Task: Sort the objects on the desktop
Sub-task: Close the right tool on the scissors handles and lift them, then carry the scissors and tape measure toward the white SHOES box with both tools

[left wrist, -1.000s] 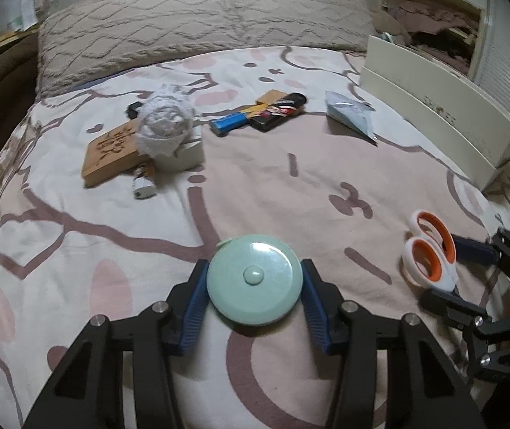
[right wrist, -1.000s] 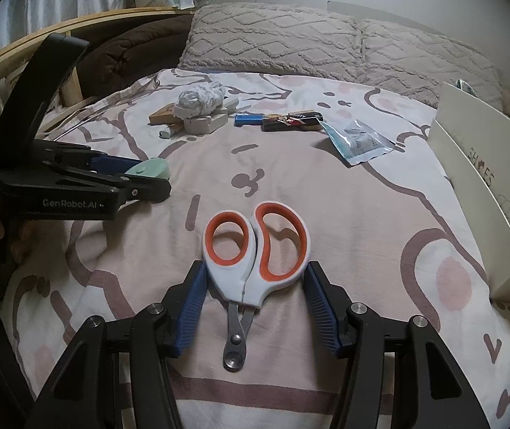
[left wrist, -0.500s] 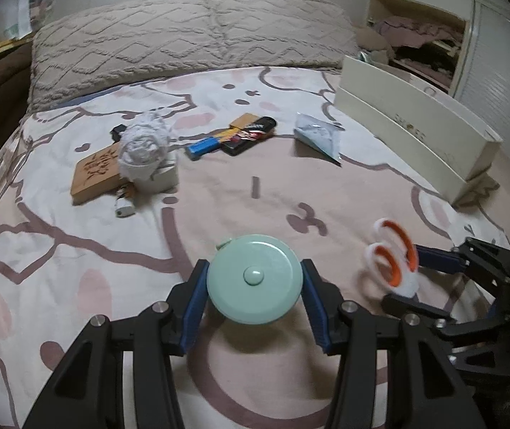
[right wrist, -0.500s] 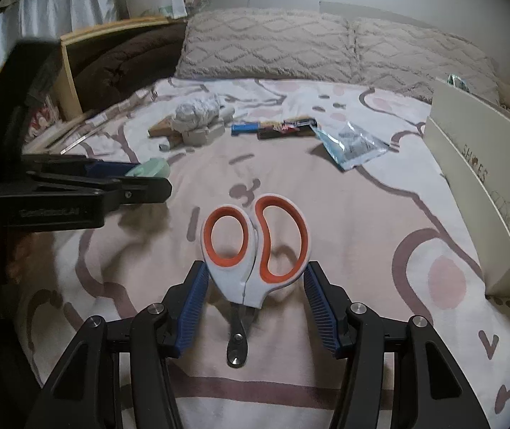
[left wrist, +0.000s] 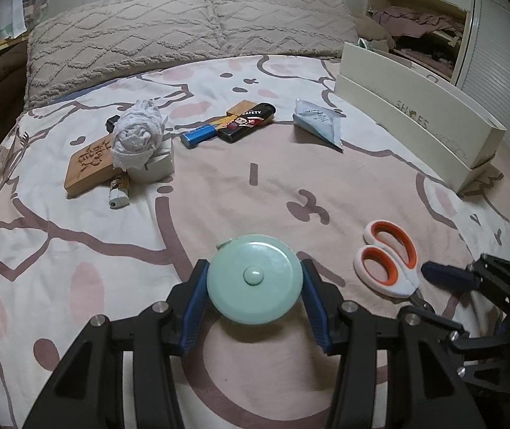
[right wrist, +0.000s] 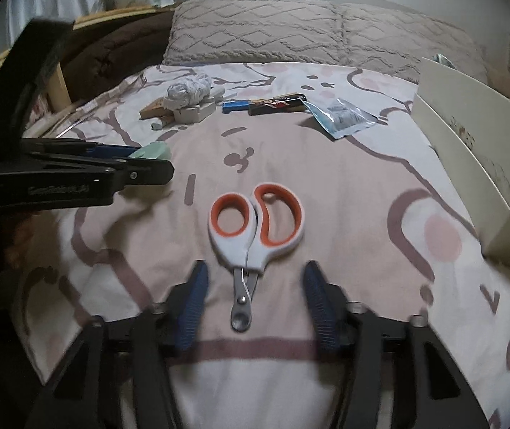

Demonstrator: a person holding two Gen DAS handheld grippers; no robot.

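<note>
Left wrist view: the left gripper (left wrist: 255, 287) fills the bottom centre of the frame, its blue-padded fingers (left wrist: 196, 304) pressed against both sides of a round mint-green tape measure (left wrist: 255, 283), which it holds above a pink-and-white patterned bedspread (left wrist: 326, 178). At lower right, orange-handled scissors (left wrist: 387, 259) lie on the cover, with the right gripper (left wrist: 433, 293) at their blade end near the frame's right edge. In the upper left of the bed sits a cluster: a wooden block (left wrist: 88, 164), a crumpled white cloth (left wrist: 137, 137) on a white box (left wrist: 154, 168), and a small lighter (left wrist: 119, 191) just below. At upper centre lie a blue tube (left wrist: 197, 134) and a black lighter (left wrist: 247, 121) touching each other, with a clear plastic packet (left wrist: 317, 125) to their right. A white shoe box (left wrist: 415, 118) stands along the right side, and beige pillows (left wrist: 183, 32) cross the top.

Right wrist view: the right gripper (right wrist: 255, 295) sits at bottom centre with its jaws spread wide, gripping nothing; both pads stand clear of the scissors (right wrist: 255, 228), which lie flat on the bedspread (right wrist: 344, 186) between them, handles pointing up the frame. At centre left, the left gripper (right wrist: 147, 164) shows side-on, the tape measure (right wrist: 151, 151) between its fingers. The shoe box (right wrist: 476, 150) stands at right.
</note>
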